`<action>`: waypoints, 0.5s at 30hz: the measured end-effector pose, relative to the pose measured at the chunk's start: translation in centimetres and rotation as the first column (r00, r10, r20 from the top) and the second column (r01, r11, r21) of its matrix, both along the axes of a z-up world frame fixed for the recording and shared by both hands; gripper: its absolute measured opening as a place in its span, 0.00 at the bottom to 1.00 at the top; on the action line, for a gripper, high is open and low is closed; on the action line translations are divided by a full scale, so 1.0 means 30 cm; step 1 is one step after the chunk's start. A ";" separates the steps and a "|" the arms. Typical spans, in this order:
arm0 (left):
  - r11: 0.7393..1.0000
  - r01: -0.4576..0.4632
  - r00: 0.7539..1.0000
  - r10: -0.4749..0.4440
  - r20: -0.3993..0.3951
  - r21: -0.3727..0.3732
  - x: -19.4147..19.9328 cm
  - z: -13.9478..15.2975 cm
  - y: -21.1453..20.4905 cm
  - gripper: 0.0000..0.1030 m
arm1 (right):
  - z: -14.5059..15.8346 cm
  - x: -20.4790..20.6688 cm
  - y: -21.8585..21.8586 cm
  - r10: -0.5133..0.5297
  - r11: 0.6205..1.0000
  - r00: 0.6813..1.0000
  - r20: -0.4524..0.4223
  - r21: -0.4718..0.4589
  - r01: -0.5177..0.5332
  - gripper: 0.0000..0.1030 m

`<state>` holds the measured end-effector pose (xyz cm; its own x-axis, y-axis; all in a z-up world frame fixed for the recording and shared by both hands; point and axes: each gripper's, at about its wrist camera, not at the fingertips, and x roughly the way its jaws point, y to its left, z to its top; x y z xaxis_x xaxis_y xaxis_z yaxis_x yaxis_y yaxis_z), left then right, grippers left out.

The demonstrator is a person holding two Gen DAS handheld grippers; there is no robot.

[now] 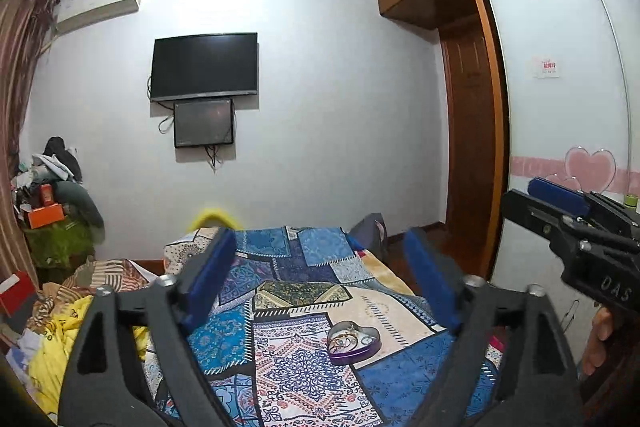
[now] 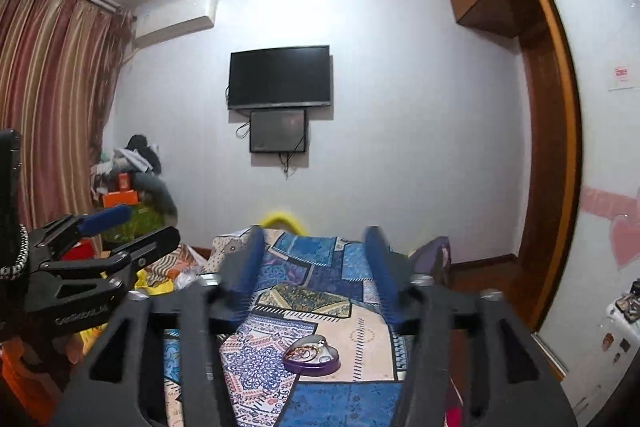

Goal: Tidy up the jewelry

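A purple heart-shaped tin (image 1: 354,341) lies open on the patchwork bedspread (image 1: 288,267), with gold chains and small jewelry pieces inside. My left gripper (image 1: 318,247) hovers above and short of it, its blue pads wide apart with nothing between them. In the right wrist view the same tin (image 2: 312,355) sits low between the fingers of my right gripper (image 2: 315,239), which is open, empty and well above the bed. Each gripper also shows at the edge of the other's view: the right gripper (image 1: 532,197) beside the wardrobe, the left gripper (image 2: 132,227) near the curtain.
A heap of clothes and yellow fabric (image 1: 60,339) covers the bed's left side. Boxes and clutter (image 1: 48,203) are stacked in the far left corner by a striped curtain (image 2: 48,87). Two screens (image 1: 204,67) hang on the far wall. A sliding wardrobe door (image 1: 560,107) runs along the right.
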<state>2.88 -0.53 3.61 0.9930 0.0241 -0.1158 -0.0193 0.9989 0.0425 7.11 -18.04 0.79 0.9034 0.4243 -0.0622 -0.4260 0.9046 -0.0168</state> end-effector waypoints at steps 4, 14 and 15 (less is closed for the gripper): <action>1.000 -0.002 1.000 0.002 -0.001 -0.015 0.003 -0.011 0.011 0.94 | -0.010 -0.012 0.015 -0.030 1.000 1.000 -0.001 -0.003 0.030 0.73; 1.000 0.005 1.000 -0.005 -0.009 -0.024 -0.040 -0.027 0.002 0.96 | -0.024 -0.041 0.010 -0.066 0.998 0.998 -0.008 -0.026 0.065 0.82; 1.000 0.006 1.000 -0.006 -0.009 -0.022 -0.043 -0.030 0.001 0.96 | -0.027 -0.044 0.004 -0.065 0.998 0.998 -0.008 -0.027 0.065 0.82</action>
